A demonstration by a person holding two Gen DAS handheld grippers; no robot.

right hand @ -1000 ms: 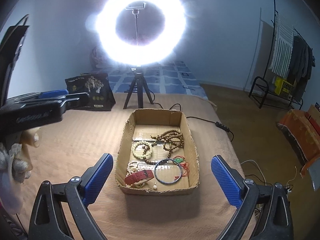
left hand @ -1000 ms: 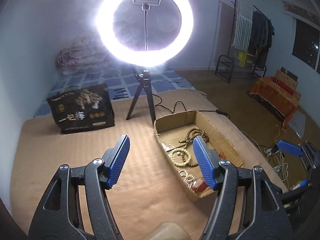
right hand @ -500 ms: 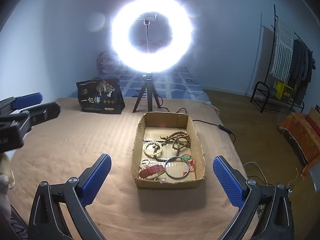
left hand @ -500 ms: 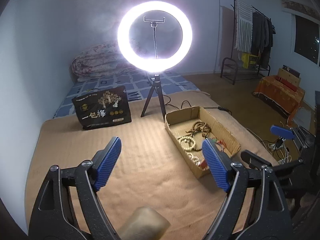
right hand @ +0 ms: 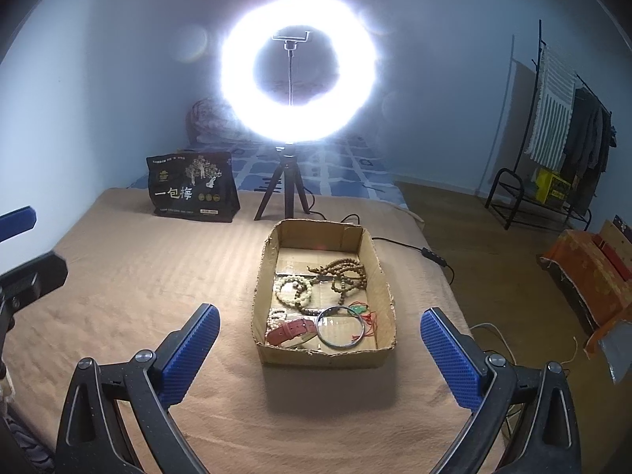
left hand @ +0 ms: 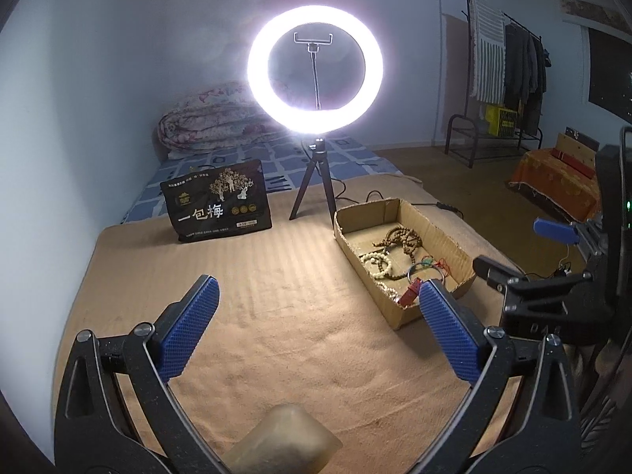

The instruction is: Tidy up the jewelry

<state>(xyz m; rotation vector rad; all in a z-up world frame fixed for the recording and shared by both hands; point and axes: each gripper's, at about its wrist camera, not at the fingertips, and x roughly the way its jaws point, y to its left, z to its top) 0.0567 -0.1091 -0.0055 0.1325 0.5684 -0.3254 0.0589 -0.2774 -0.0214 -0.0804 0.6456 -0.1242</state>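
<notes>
Right wrist view: cardboard box (right hand: 379, 276) lies ahead of the spread right gripper (right hand: 320, 351).

A tan ribbed blanket covers the bed (right hand: 130, 276); the open cardboard box (right hand: 389, 300) rests on it; behind the box stands the ring-light tripod (right hand: 281, 193); left of the tripod, a black printed bag (right hand: 191, 193) stands upright.

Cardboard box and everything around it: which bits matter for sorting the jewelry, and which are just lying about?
Job: cardboard box, brown beads, pale beads, red strap, metal bangle.
Lying about: ring light, black bag, clothes rack.
</notes>
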